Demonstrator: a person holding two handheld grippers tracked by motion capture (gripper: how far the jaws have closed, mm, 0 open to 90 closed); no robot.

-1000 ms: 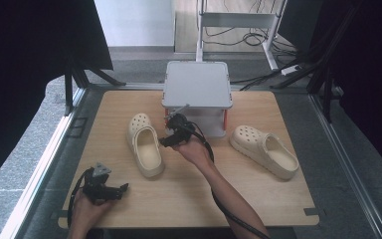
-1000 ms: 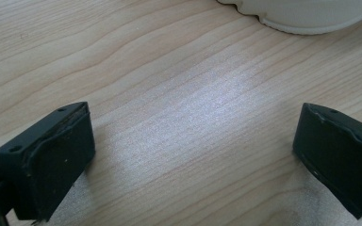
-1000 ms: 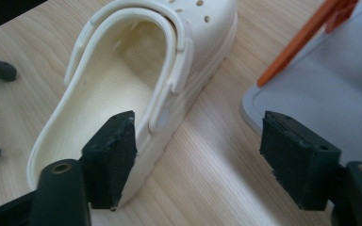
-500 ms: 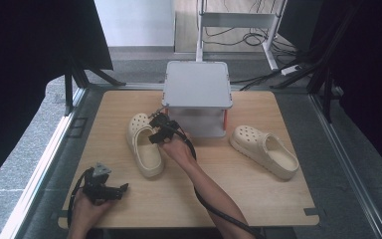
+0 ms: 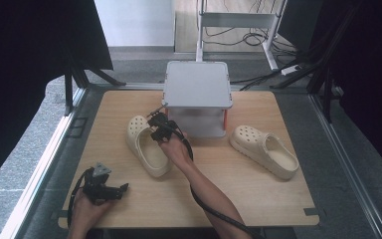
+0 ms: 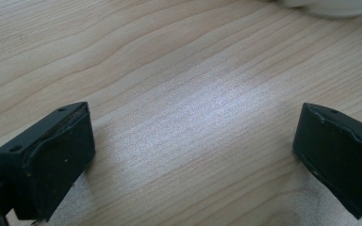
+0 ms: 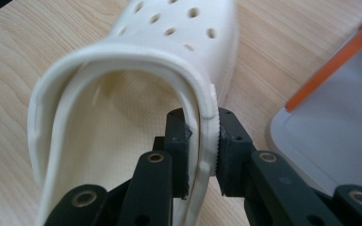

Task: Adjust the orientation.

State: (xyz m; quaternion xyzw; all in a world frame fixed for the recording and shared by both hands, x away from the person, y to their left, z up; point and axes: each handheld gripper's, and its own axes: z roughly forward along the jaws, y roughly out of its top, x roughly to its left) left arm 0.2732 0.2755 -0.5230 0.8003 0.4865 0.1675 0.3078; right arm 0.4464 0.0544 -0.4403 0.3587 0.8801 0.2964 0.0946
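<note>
Two cream perforated clogs lie on the wooden table [image 5: 258,199]. The left clog [image 5: 146,147] lies left of centre, the right clog [image 5: 263,150] at the right. My right gripper [image 5: 155,130] is shut on the left clog's side wall, one jaw inside and one outside, as the right gripper view shows at the clog rim [image 7: 202,117] under my right gripper [image 7: 201,150]. My left gripper [image 5: 110,190] rests near the front left corner, held by a hand. In the left gripper view it [image 6: 193,155] stands open over bare wood with nothing between its jaws.
A grey box-like stand [image 5: 197,94] with orange trim [image 7: 332,63] sits at the back middle of the table, just right of the gripped clog. Black frame rails run along both table sides. A cable trails along the right forearm.
My right gripper has moved left from in front of the grey stand to the left clog and closed on its side wall. The left gripper has stayed put.
</note>
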